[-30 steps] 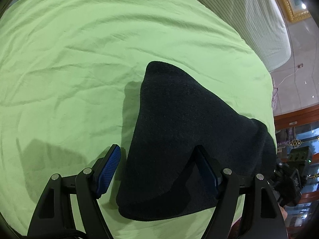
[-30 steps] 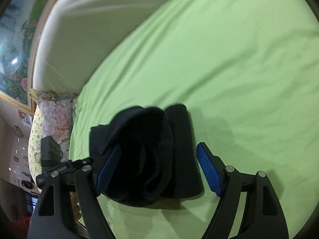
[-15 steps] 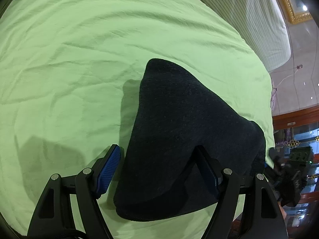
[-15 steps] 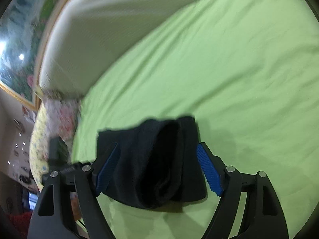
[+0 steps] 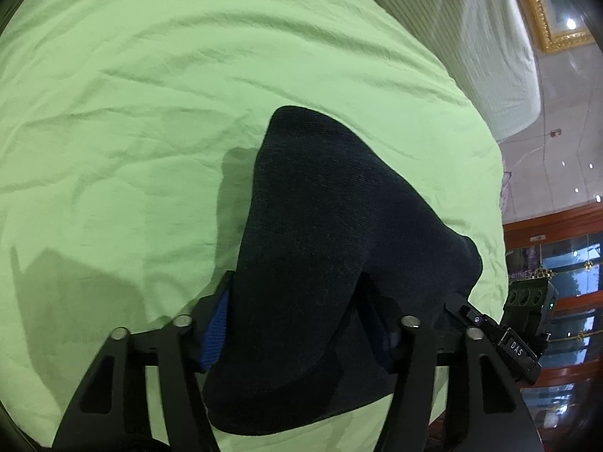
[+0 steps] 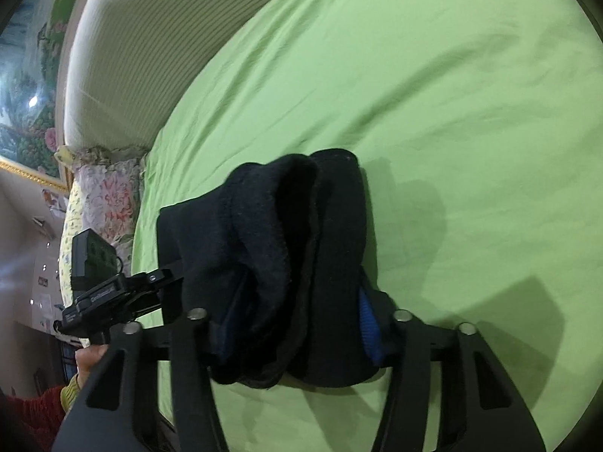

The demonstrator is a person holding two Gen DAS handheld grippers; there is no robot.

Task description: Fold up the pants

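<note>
A folded bundle of dark navy pants (image 5: 320,207) lies on the green bedsheet (image 5: 132,132) near the bed's edge. My left gripper (image 5: 297,324) straddles one end of the bundle; its jaws are closing, and the blue pad (image 5: 216,331) presses the fabric while the other pad is hidden under a fold. From the opposite end, my right gripper (image 6: 297,320) is also closing on the pants (image 6: 264,218), with blue pads (image 6: 369,331) squeezing the layered roll. Each view shows the other gripper's black body at the far end of the bundle.
A white striped headboard cushion (image 5: 471,37) borders the sheet. A floral pillow (image 6: 105,196) lies by the bed corner. A person's hand and red sleeve (image 6: 86,361) hold the left tool. Wooden cabinets (image 5: 557,226) stand beyond the bed edge. Green sheet (image 6: 452,113) stretches wide beyond the pants.
Both grippers' jaws have narrowed from wide open onto the bundle. The right gripper has sunk towards the pants, and the fabric now bunches between the pads.
</note>
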